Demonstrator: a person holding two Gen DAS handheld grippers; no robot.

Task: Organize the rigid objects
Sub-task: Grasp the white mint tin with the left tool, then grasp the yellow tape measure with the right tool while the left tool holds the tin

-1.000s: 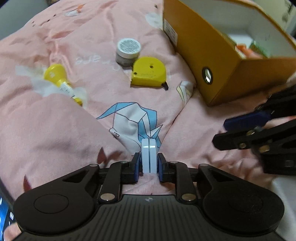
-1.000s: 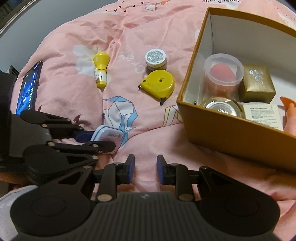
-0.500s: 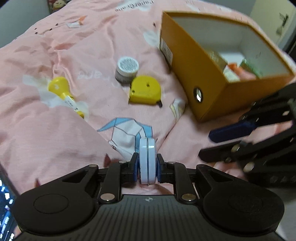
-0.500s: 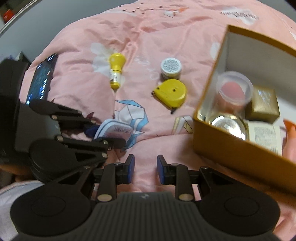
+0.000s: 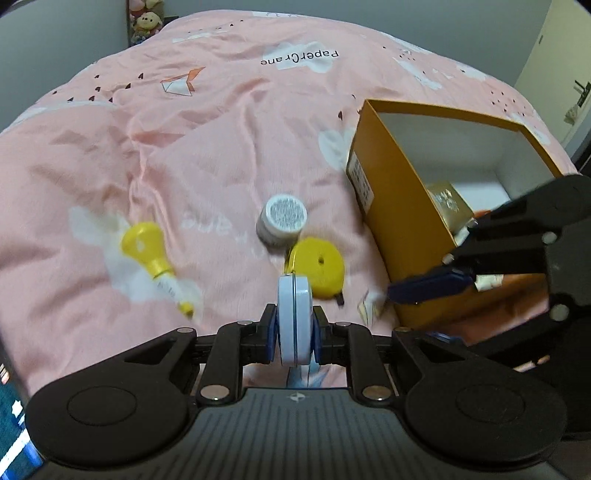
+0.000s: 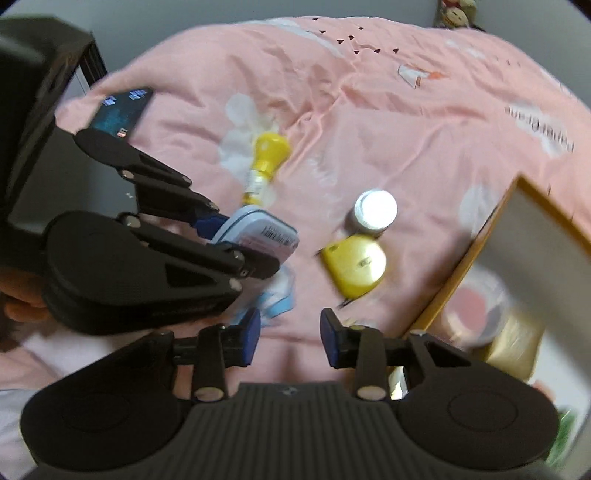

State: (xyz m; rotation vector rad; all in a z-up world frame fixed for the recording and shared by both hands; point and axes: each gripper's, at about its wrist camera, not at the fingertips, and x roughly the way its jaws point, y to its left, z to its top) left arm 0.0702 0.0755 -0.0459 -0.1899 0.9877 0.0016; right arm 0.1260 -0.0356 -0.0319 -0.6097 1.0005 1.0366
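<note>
My left gripper (image 5: 294, 328) is shut on a pale blue tin (image 5: 294, 317), held on edge above the pink bedspread; the tin also shows in the right wrist view (image 6: 258, 232). My right gripper (image 6: 290, 334) is open and empty, near the orange box's (image 5: 399, 206) front corner. On the bed lie a yellow tape measure (image 5: 319, 266), a small grey jar (image 5: 282, 221) and a yellow bulb-shaped bottle (image 5: 151, 251). The box holds a gold carton (image 5: 448, 203) and a clear tub with a pink sponge (image 6: 476, 306).
A phone (image 6: 118, 110) with a lit screen lies at the bed's left edge. A dark object (image 6: 33, 92) stands at the far left. Soft toys (image 5: 146, 22) sit at the far end of the bed.
My left gripper has lifted the blue tin off the bedspread and higher above it. The right gripper has risen and swung left, still open.
</note>
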